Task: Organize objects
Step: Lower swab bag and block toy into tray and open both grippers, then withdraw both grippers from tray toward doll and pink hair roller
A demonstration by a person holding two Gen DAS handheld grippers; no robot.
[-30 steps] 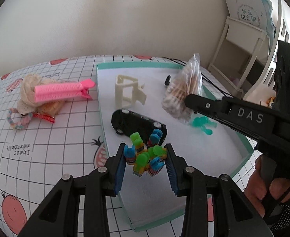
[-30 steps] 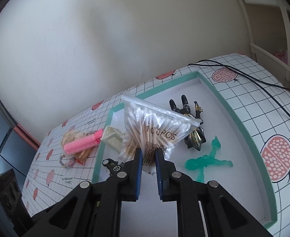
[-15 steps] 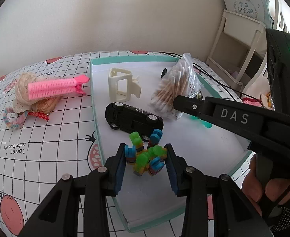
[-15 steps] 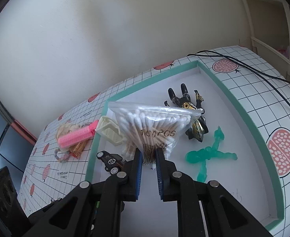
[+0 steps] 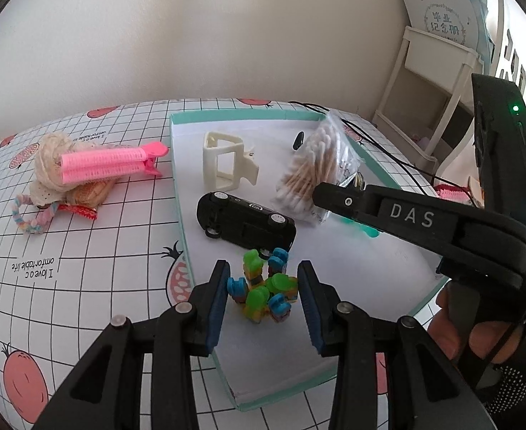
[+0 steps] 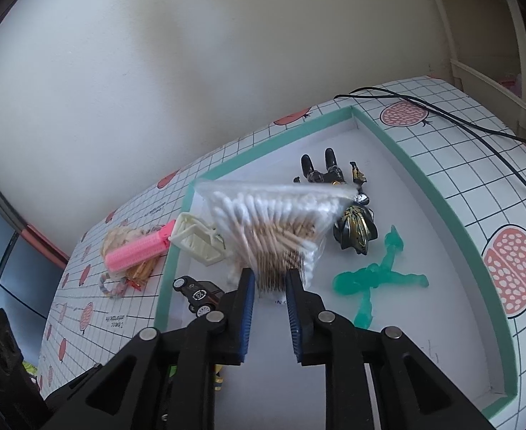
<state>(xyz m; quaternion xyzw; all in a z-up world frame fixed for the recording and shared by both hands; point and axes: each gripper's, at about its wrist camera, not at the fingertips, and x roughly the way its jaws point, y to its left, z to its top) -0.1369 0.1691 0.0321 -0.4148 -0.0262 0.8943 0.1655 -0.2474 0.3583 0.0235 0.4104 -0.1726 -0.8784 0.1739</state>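
Observation:
My left gripper (image 5: 263,272) is shut on a cluster of green, blue and orange toy pieces (image 5: 263,294), held just above the near end of a white tray with a teal rim (image 5: 180,197). A black toy car (image 5: 245,220) lies right beyond it. My right gripper (image 6: 270,276) hangs over the tray's middle, and its jaws are opening. The lower corner of a clear bag of cotton swabs (image 6: 273,225) is between the pads, blurred and tipping away. In the left wrist view the right gripper (image 5: 320,193) touches the bag (image 5: 313,175).
In the tray lie a cream hair claw (image 5: 223,165), a black-and-gold figure (image 6: 352,229) and a green translucent figure (image 6: 374,279). Left of the tray sit a pink roller clip (image 5: 109,163) and a pastel hair tie (image 5: 30,215). A black cable (image 6: 478,129) runs along the right.
The right jaws have parted from a tight pinch on the bag's corner, and the bag has sunk and tilted. The left gripper keeps the same hold on the toy cluster.

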